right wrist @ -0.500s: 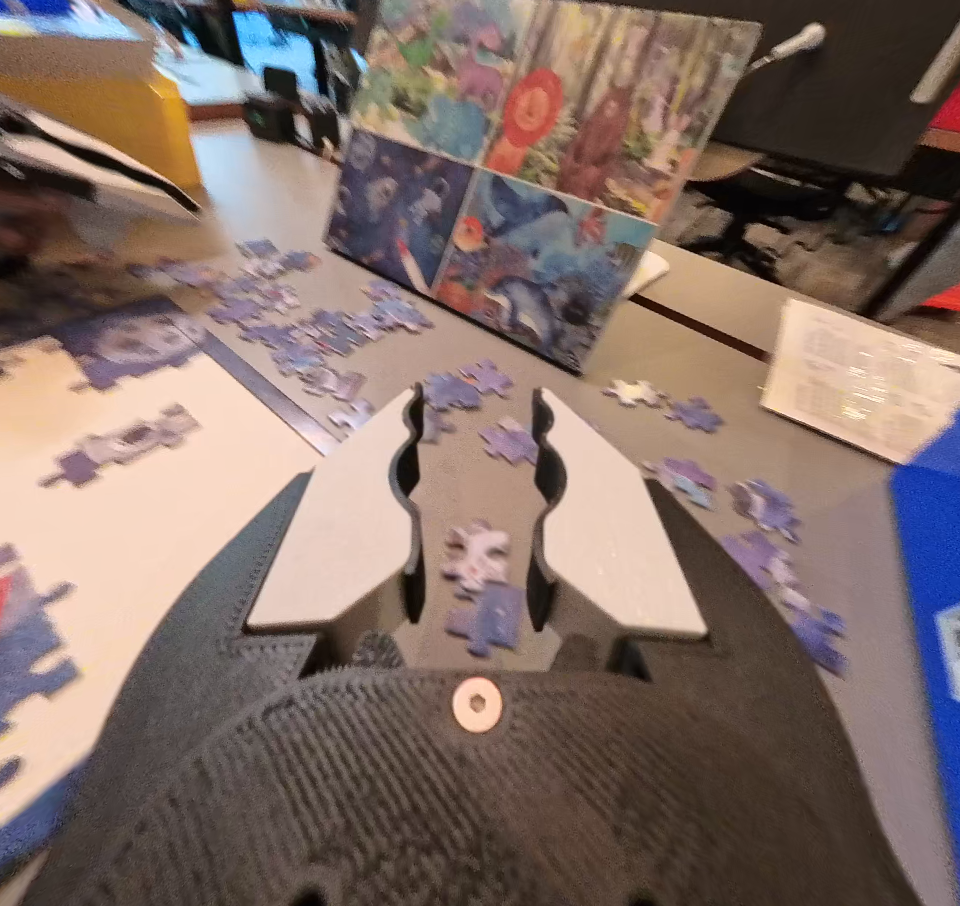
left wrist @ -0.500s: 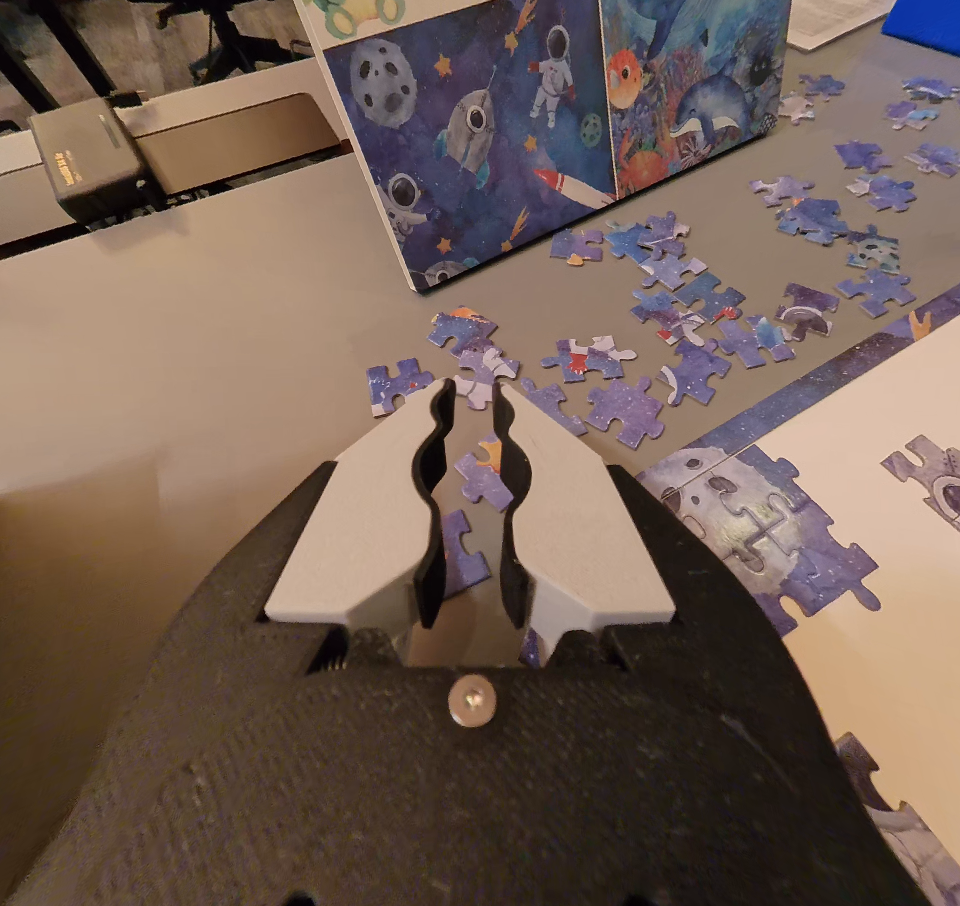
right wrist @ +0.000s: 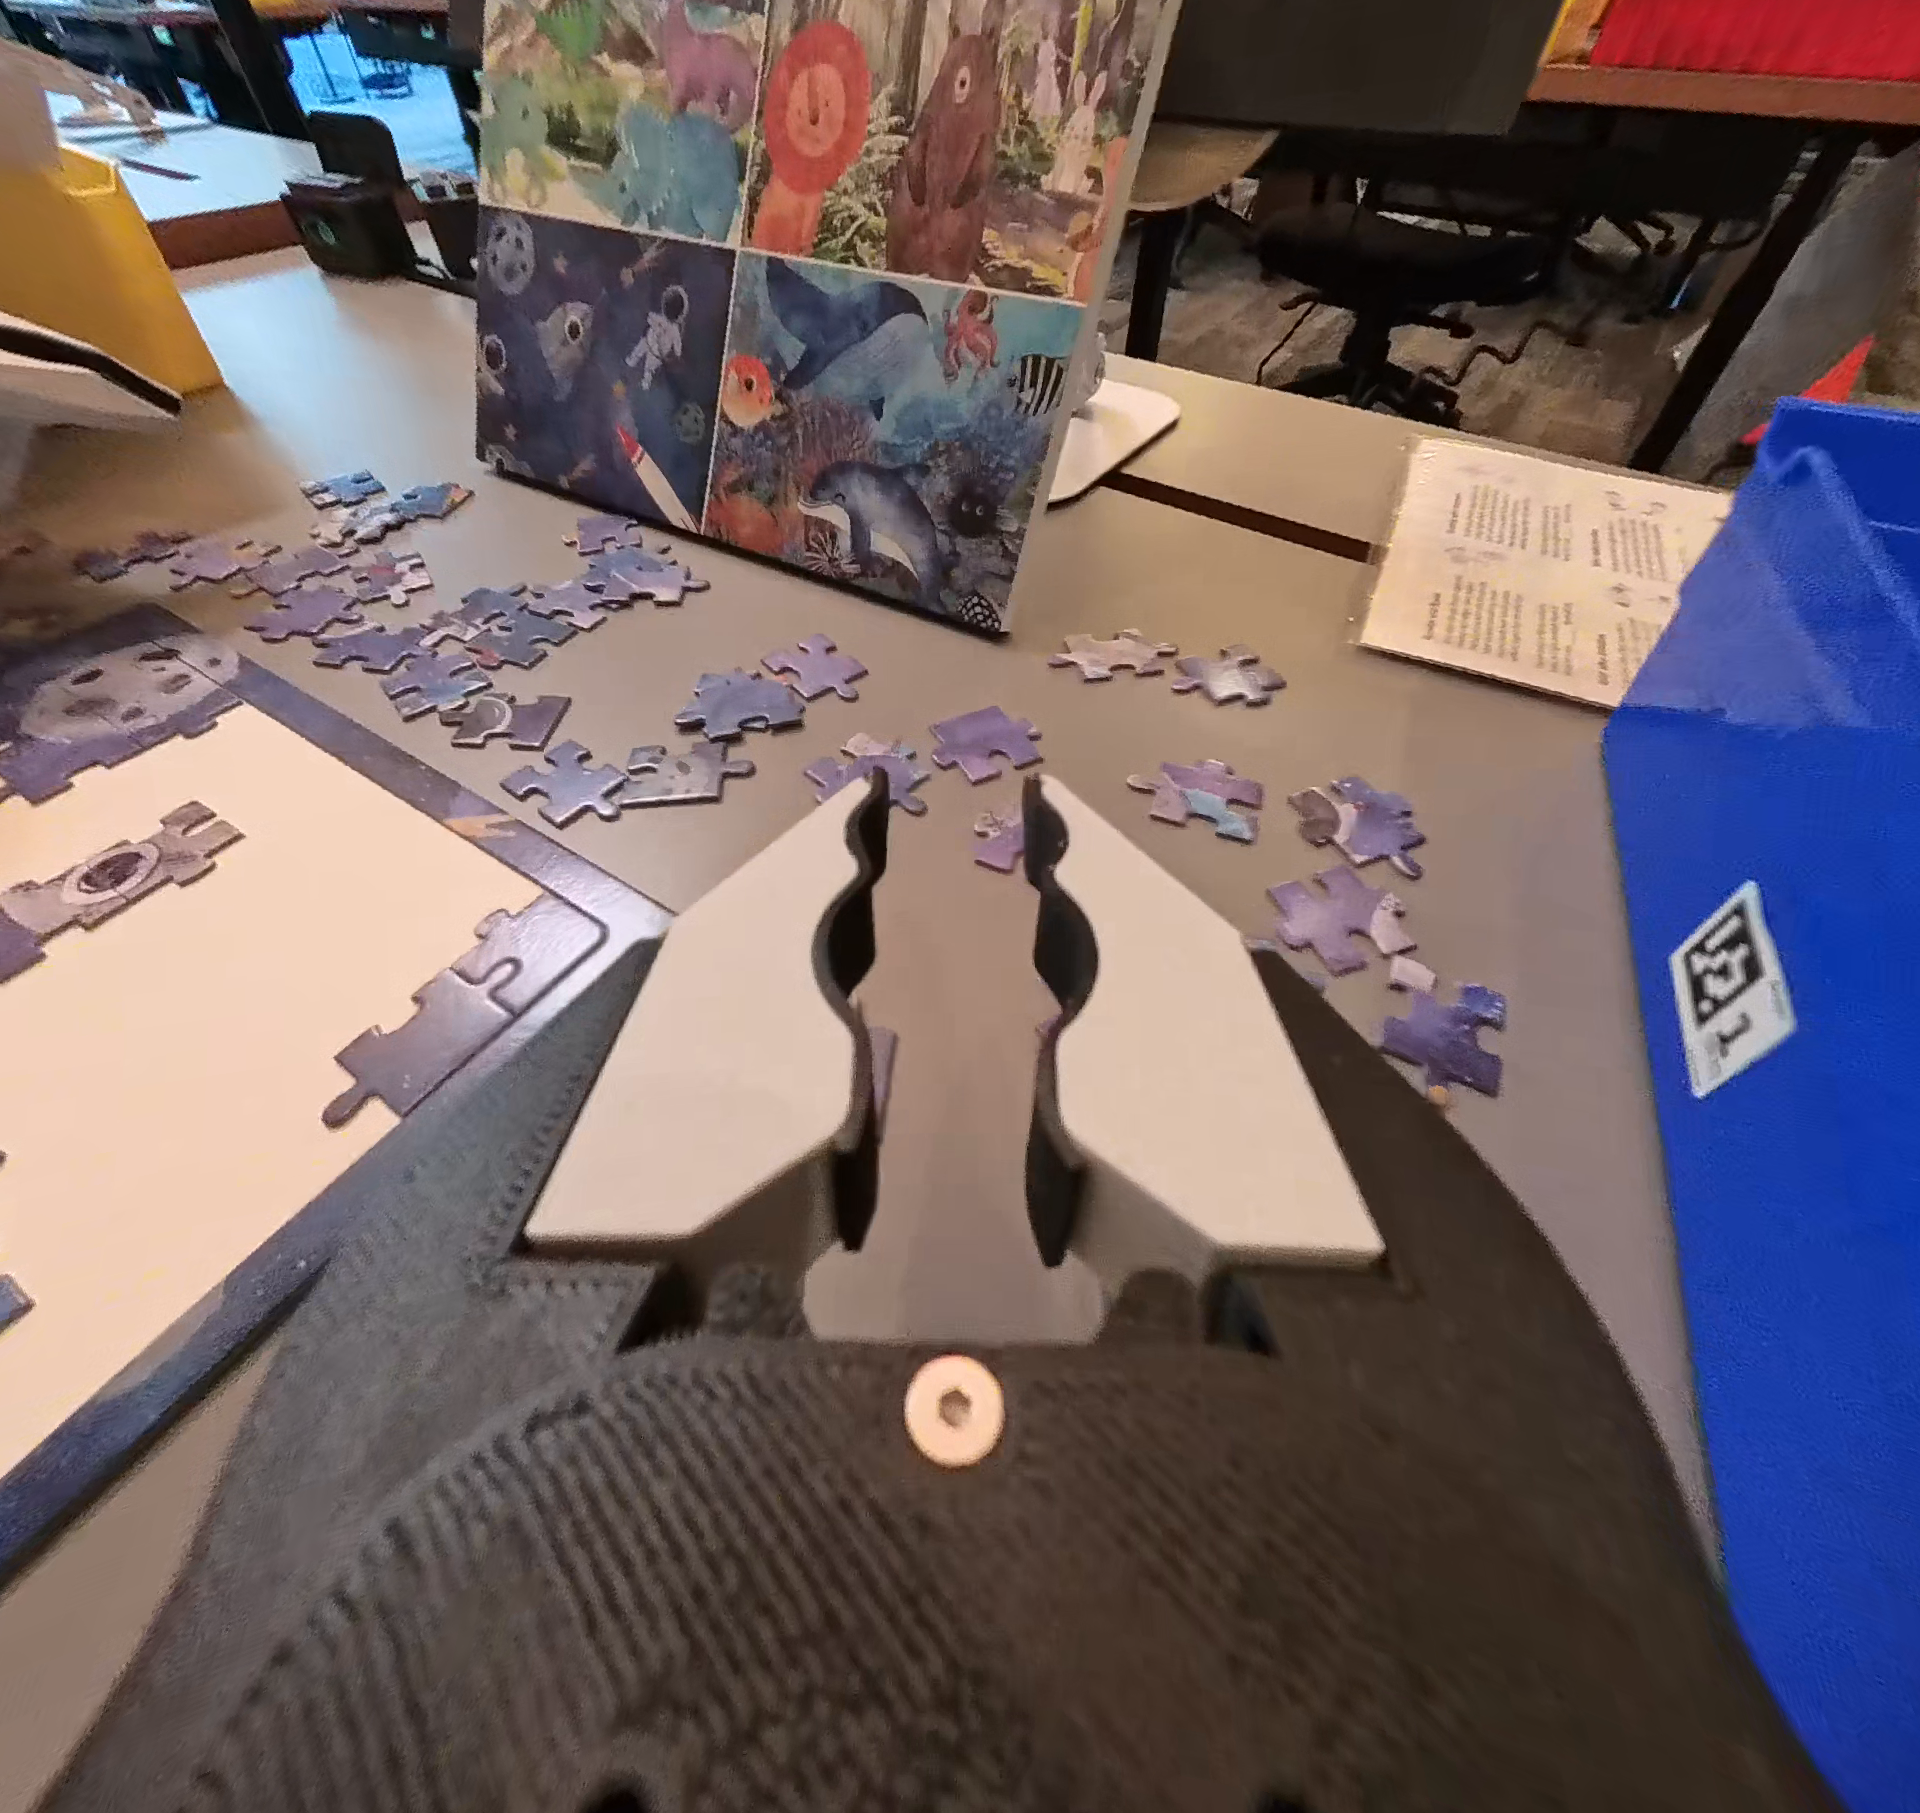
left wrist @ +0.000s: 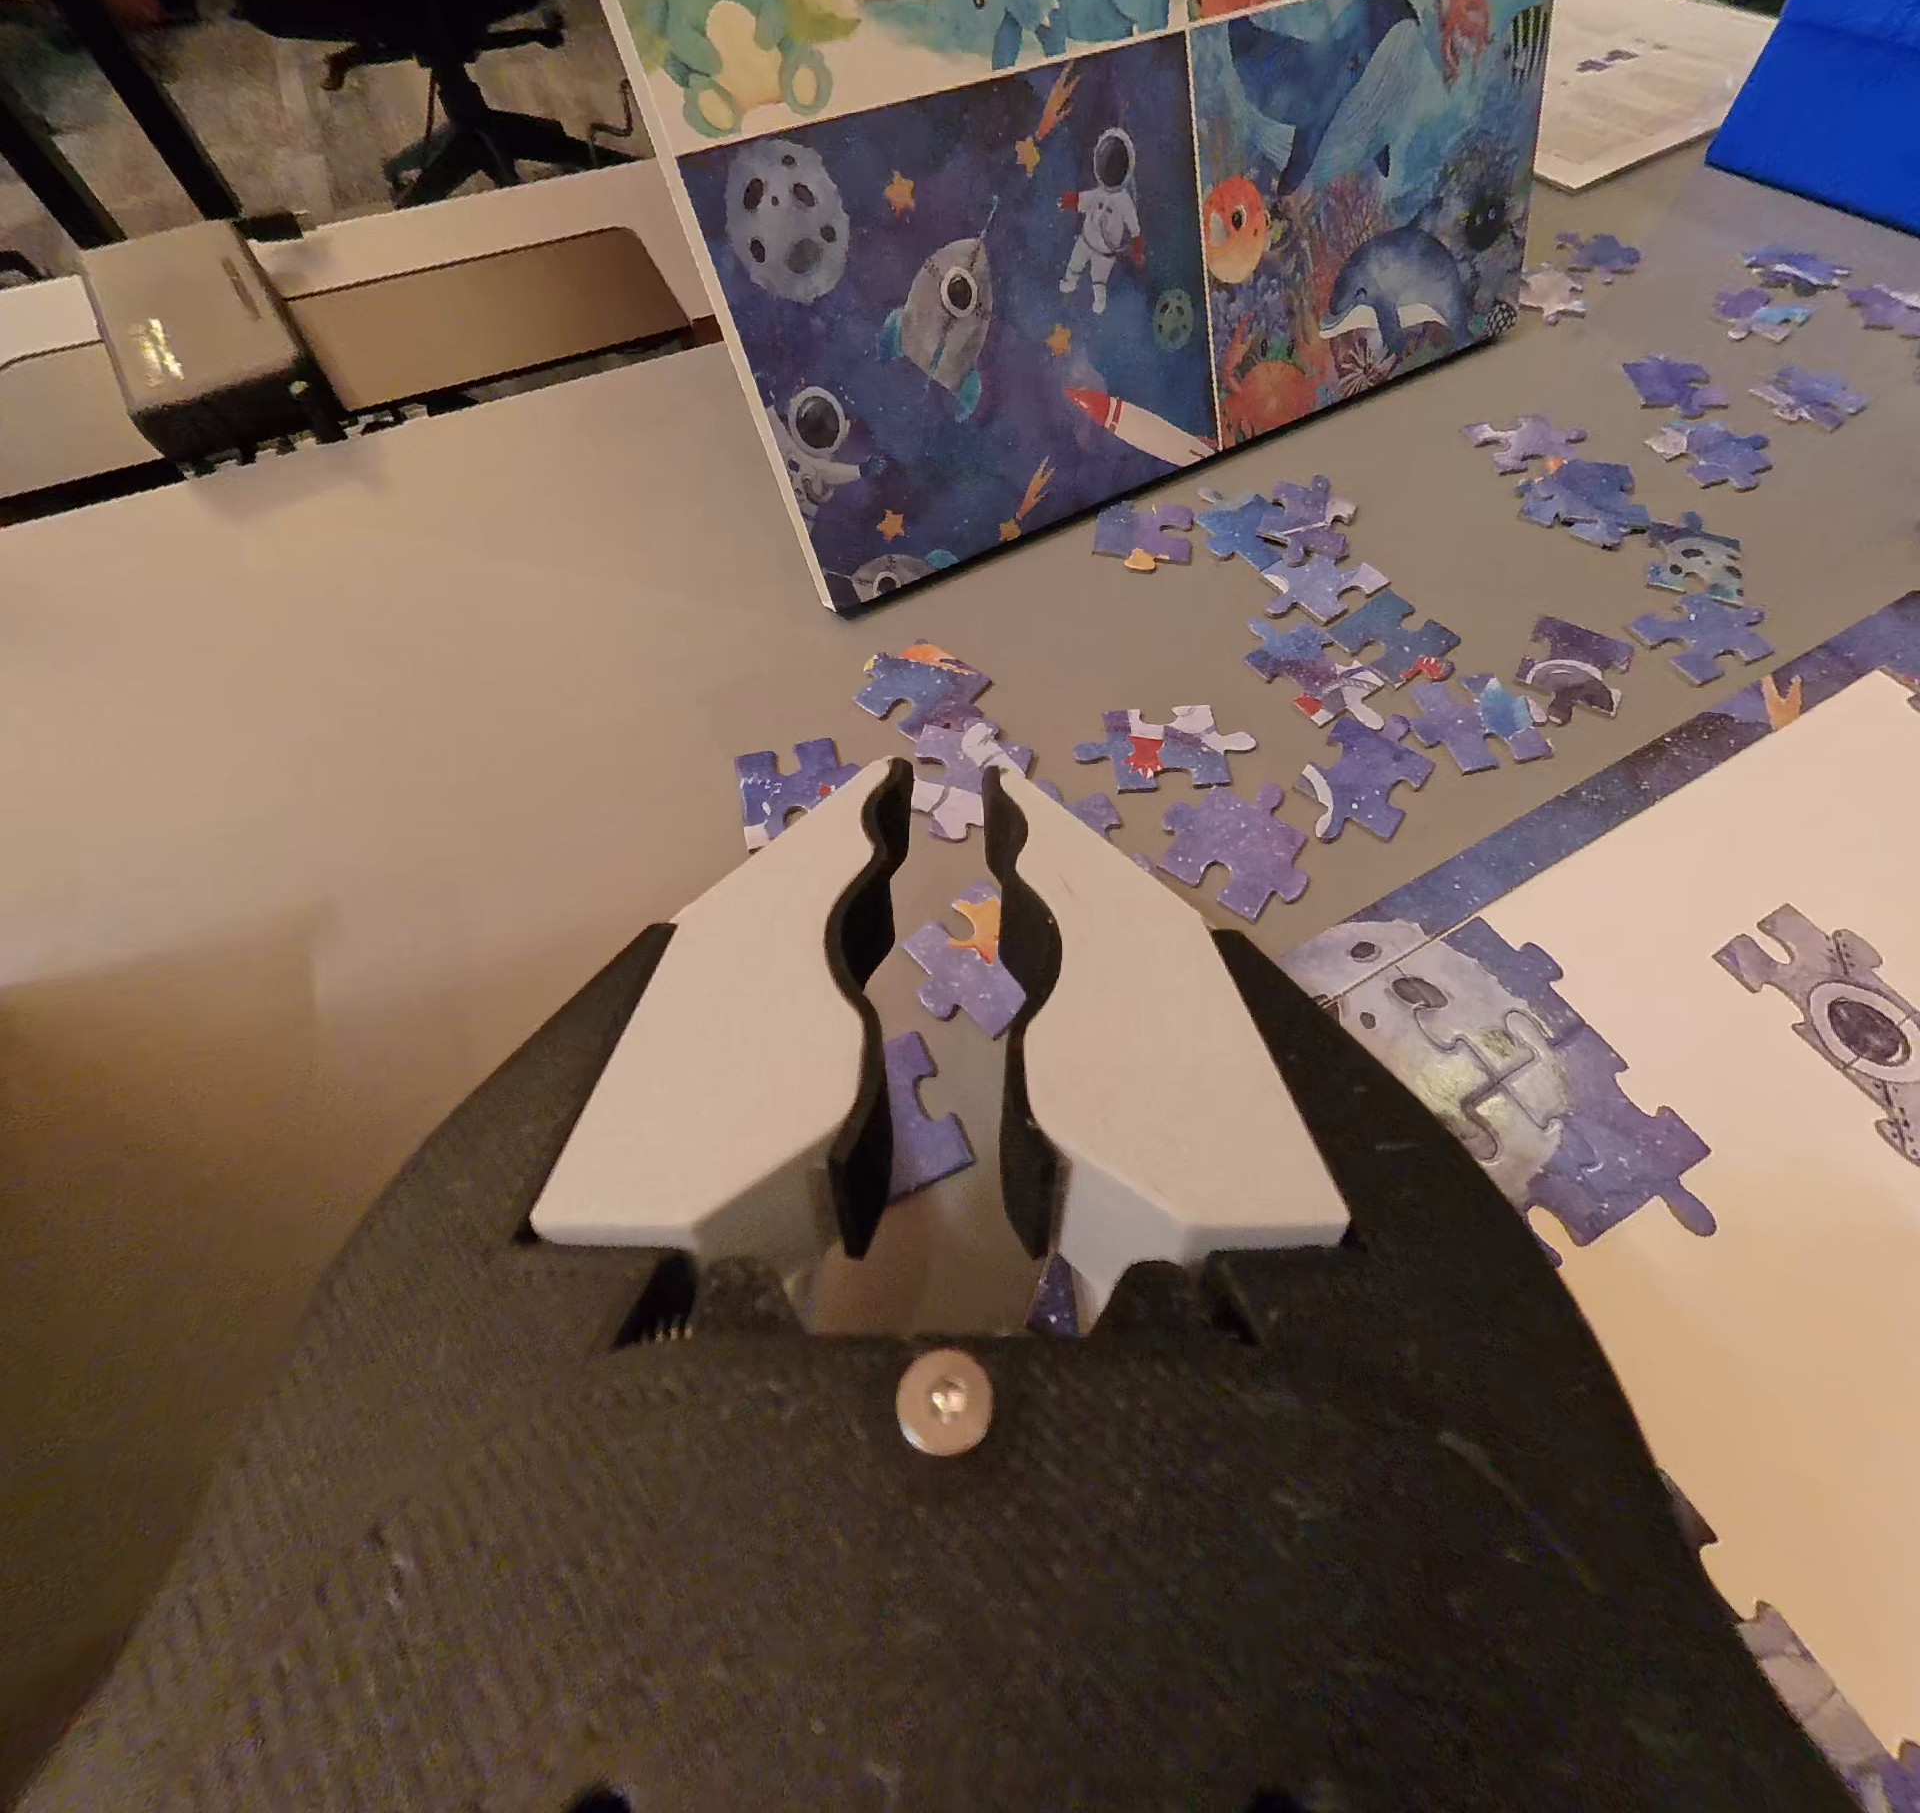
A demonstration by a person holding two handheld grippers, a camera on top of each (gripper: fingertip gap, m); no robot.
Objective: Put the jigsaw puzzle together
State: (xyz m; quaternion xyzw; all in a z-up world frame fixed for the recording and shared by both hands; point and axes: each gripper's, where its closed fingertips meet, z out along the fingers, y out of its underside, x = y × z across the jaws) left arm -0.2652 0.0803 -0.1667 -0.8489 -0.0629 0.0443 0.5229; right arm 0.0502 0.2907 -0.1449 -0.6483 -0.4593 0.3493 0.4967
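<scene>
Blue bin (right wrist: 1787, 828), printed sheet (right wrist: 1527, 568), office chair (left wrist: 416, 18)

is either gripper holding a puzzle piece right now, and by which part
Neither. The left gripper and the right gripper hang with jaws apart over the grey table; the loose puzzle pieces seen between the fingers lie flat on it.

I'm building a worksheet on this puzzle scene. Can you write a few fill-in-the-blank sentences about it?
1. The loose puzzle pieces lie on a ____ table.
2. The upright picture board is split into ____ panels.
3. Beside the right gripper stands a ____ bin.

Missing words: grey; four; blue
</scene>
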